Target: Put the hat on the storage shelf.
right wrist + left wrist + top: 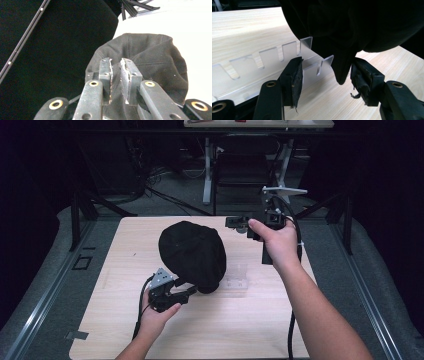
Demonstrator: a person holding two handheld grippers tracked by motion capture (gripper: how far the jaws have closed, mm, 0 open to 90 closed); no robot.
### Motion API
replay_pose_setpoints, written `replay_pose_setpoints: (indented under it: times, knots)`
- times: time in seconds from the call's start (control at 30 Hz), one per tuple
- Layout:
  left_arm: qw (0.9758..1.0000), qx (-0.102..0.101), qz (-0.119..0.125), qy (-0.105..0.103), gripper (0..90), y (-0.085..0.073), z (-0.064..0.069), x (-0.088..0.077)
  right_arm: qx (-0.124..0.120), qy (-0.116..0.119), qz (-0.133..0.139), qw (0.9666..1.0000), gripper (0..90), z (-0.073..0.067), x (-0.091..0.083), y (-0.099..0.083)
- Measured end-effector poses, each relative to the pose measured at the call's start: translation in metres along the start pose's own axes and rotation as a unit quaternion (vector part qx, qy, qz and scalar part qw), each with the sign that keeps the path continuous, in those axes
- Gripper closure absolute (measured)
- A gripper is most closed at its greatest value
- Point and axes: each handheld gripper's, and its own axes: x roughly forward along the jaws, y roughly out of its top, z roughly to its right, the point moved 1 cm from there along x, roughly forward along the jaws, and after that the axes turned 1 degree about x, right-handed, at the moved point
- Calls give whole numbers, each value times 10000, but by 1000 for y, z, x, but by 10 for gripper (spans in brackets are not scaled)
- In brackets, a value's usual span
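Observation:
A black cap (192, 252) rests on a clear slotted acrylic stand (237, 280) in the middle of the wooden table (225, 330). My left gripper (187, 290) is at the cap's near lower edge. In the left gripper view its jaws (327, 82) stand wide open. A pointed flap of the cap (340, 72) hangs between them, close to the right pad (360, 75) but not pinched, with the stand (249, 65) behind. My right gripper (235, 222) is held above the far right of the cap, pointing at it. Its pads (116, 67) are a narrow gap apart, and the cap (150, 55) lies beyond them.
The table ends at dark grey floor with metal rails on both sides. A desk frame (245, 165) and cables stand behind the far edge. A piece of tape (76, 335) sits at the near left corner. Bare wood lies in front of the cap.

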Motion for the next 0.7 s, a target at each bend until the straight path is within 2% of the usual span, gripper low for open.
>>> replay_pose_setpoints:
  times: [0.13,0.23,0.33,0.47,0.6,0.7]
  knots:
    - [9999,108,-83,88,430,2,-2,-9,-13,-33,30,10000,785,2,-4,0]
    - [9999,78,-56,106,430,2,-3,-14,-7,-65,59,10000,782,4,-7,-1]
    - [9996,126,-107,211,431,1,-6,-20,-20,-136,91,9999,781,6,-10,-2]
    - [9994,55,-25,329,432,0,-14,-28,-39,-168,115,9998,776,8,-14,-3]
    - [9989,-15,3,475,438,0,-23,-37,-123,-308,110,9994,771,11,-19,-6]
    - [9983,-64,25,570,437,-1,-30,-45,-281,-480,169,9983,770,12,-24,-9]
